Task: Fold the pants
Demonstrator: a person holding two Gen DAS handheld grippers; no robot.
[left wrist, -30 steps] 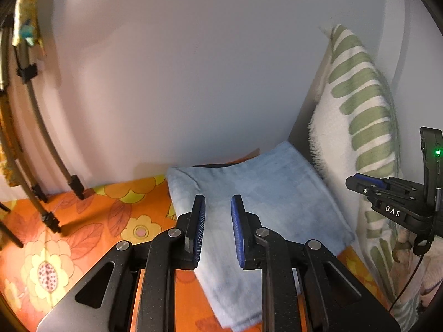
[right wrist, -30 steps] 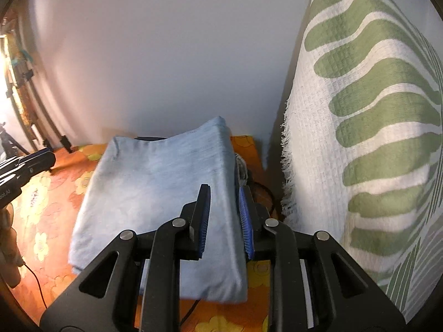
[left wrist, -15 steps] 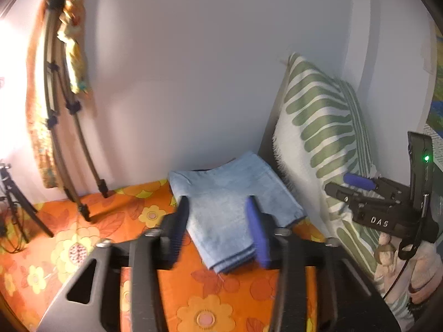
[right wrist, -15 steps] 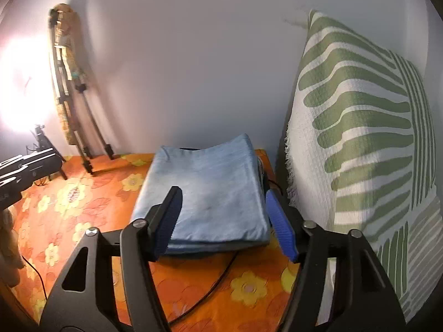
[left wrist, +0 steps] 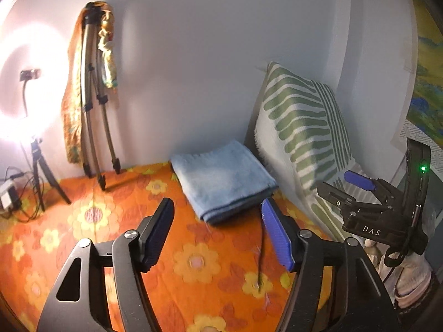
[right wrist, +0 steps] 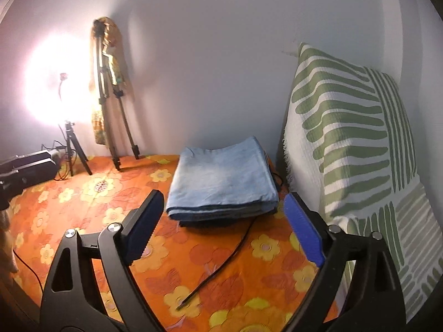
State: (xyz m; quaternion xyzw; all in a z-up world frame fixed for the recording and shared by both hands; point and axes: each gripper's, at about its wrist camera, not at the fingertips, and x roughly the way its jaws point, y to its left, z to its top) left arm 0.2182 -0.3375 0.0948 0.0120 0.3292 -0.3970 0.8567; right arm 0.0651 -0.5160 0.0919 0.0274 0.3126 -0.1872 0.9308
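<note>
Left wrist view: nearest to us the left claw (left wrist: 217,231) stands with its jaws well apart and nothing between them; they have just been opening. Under it we see the orange flowered bedspread (left wrist: 91,221), and a thin black cable (left wrist: 261,251) lies on it just inside the right-hand jaw. Ahead of the claw, slightly to its right and clear of both jaws, the pants (left wrist: 223,178) lie folded into a neat light-blue stack. Right of the pants a green-and-white pillow (left wrist: 301,127) leans upright against the wall. At the right edge we see the right claw (left wrist: 346,185), side-on. Far left of our claw a tripod (left wrist: 94,105) with a patterned cloth draped on it leans on the wall, and a ring light (left wrist: 25,88) glares beyond it.

In the right wrist view, the right claw (right wrist: 221,227) is spread wide and empty too, its jaws also just opened. The cable (right wrist: 221,265) runs on the bedspread (right wrist: 55,210) between the jaws, from near us toward the pants (right wrist: 221,179). The pants sit straight ahead of this claw, untouched, several layers showing at the near edge, with a darker layer at the bottom. The pillow (right wrist: 351,138) stands just right of them. The tripod (right wrist: 110,105) and ring light (right wrist: 55,83) are far off to the left, and the left claw (right wrist: 25,168) shows dark at the left edge.
</note>
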